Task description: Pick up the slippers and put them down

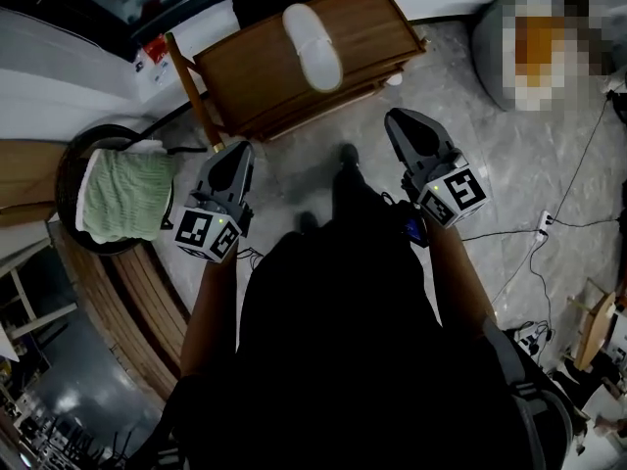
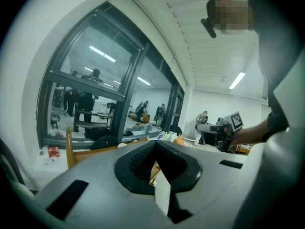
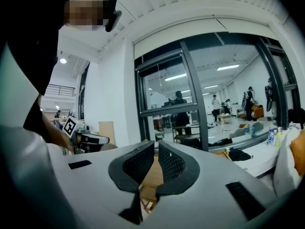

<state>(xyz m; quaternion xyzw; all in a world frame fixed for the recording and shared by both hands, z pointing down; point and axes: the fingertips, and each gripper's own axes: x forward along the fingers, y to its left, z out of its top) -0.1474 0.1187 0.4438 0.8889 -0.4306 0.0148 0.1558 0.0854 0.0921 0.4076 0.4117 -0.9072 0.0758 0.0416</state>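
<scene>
Head view showed your left fingers (image 1: 233, 169) and right fingers (image 1: 409, 135) together, empty; the slipper (image 1: 312, 47) ahead looked light and soft: pinch its edge.

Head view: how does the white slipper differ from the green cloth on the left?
The white slipper is a smooth oval; the green cloth is a folded, ribbed rectangle. The slipper lies on the wooden chair ahead; the cloth lies on a dark round stand beside the left gripper. Shared: both lie flat, and neither the left gripper nor the right gripper touches them.
</scene>
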